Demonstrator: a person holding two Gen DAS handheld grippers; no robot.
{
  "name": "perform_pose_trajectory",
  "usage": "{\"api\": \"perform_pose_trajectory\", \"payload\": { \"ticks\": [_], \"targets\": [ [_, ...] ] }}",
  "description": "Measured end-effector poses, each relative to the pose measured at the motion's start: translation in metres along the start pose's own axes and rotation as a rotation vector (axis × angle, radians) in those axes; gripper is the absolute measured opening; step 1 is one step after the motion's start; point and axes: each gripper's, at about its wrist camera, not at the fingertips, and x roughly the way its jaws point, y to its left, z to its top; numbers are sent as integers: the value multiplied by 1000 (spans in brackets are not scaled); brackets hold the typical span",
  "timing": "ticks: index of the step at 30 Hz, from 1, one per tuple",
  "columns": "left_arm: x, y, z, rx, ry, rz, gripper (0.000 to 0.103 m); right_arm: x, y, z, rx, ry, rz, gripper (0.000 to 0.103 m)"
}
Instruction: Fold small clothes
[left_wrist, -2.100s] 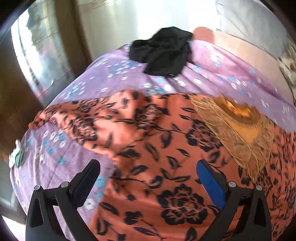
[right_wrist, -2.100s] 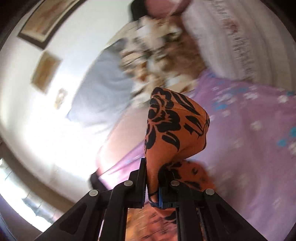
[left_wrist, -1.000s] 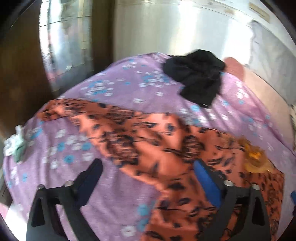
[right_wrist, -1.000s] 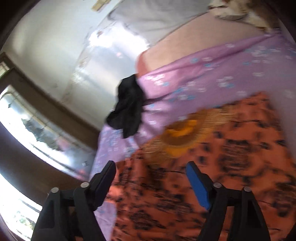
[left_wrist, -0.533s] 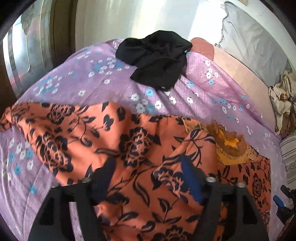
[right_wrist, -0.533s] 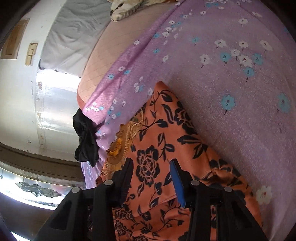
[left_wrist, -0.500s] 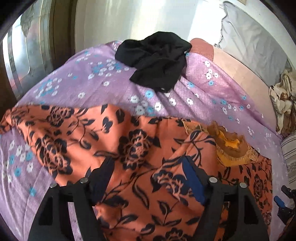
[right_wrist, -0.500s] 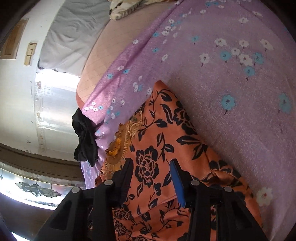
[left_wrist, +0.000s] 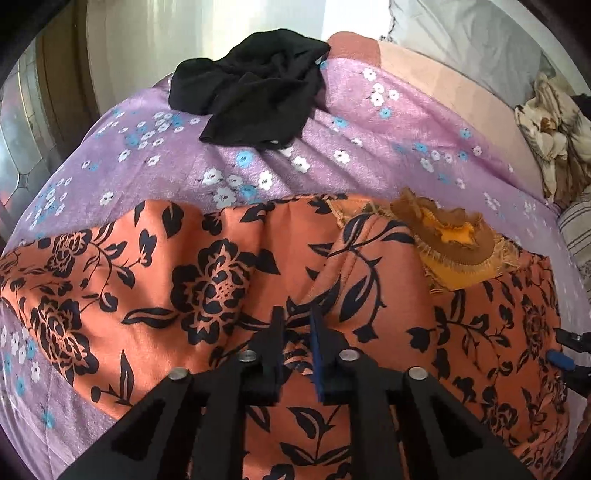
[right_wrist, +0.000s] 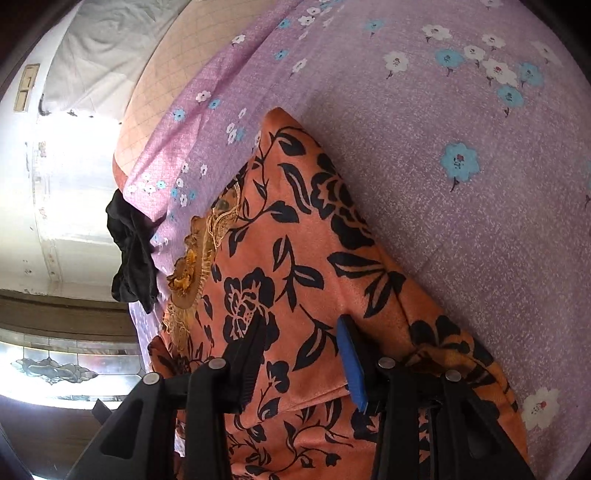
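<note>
Two pairs of tongs are down on the cloth, and we read them in turn. Our left gripper (left_wrist: 295, 323) has just been closing, and its jaws now stand nearly together, pinching a raised ridge of the orange garment with black flower print (left_wrist: 207, 280) between the black pad and the blue one. Our right gripper (right_wrist: 301, 336) has also just been narrowing; its jaws sit partly apart with a flat layer of the same cloth between them, and we cannot tell whether the pads press on it.

Outward from there, the garment lies spread across the near part of the purple bedspread with small white and blue flowers (left_wrist: 332, 147), its frayed golden-brown neck trim (left_wrist: 458, 243) to the right of the left gripper. A crumpled black cloth (left_wrist: 255, 85) lies far off on the bedspread, well apart.

We judge the fabric thin, light and limp, probably a little slick: it will sag and slide rather than hold a crease. We would take it by an edge or fold, both layers caught at once, and keep off the frayed trim, which looks likely to snag. Lifted from one point, it will bunch.
</note>
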Motion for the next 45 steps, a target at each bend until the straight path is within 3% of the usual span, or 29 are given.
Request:
{"api": "perform_pose_trajectory", "payload": {
  "ticks": [1,2,3,5,6,7,10,11,18,24,29,34,38,42,44,45],
  "targets": [
    [-1,0,0,-4,2,-11,65,1,0,0,-1,0,2,43],
    [-2,-1,-1,-13,-4,-17,79,0,0,0,0,1,5,43],
    [-3,-1,-2,-14,-15,-13,86,-1,-2,0,2,1,8,43],
    [-1,-2,-4,5,-6,-14,86,-1,-2,-1,3,1,12,43],
    [1,-2,-6,9,9,-30,74,-2,-3,-1,2,-1,12,43],
    [3,-2,-7,7,22,-55,45,-3,-3,-1,-2,-2,10,43],
    [8,-4,-10,11,53,-83,11,-2,-2,-3,-10,-8,-1,43],
    [7,-5,-10,17,51,-89,7,-3,-1,-3,-13,-10,-5,43],
    [-30,-9,-5,18,-27,-182,7,-1,2,-3,-20,-16,-26,43],
    [-70,8,-7,3,-103,-166,7,0,6,-4,-28,-27,-42,43],
    [-73,40,-28,-44,-1,-141,8,1,7,-6,-29,-42,-50,43],
    [-65,48,-45,-15,107,-130,14,0,10,-9,-35,-57,-70,43],
    [-87,76,-42,-30,27,2,17,-7,23,-17,-85,-91,-103,45],
    [-99,150,-37,-256,-21,119,18,-17,44,-28,-177,-163,-53,44],
    [-102,196,-41,-412,-42,209,33,-14,55,-33,-231,-154,-34,44],
    [-102,210,-42,-462,-46,230,53,-8,59,-35,-247,-134,-38,44]
  ]
}}
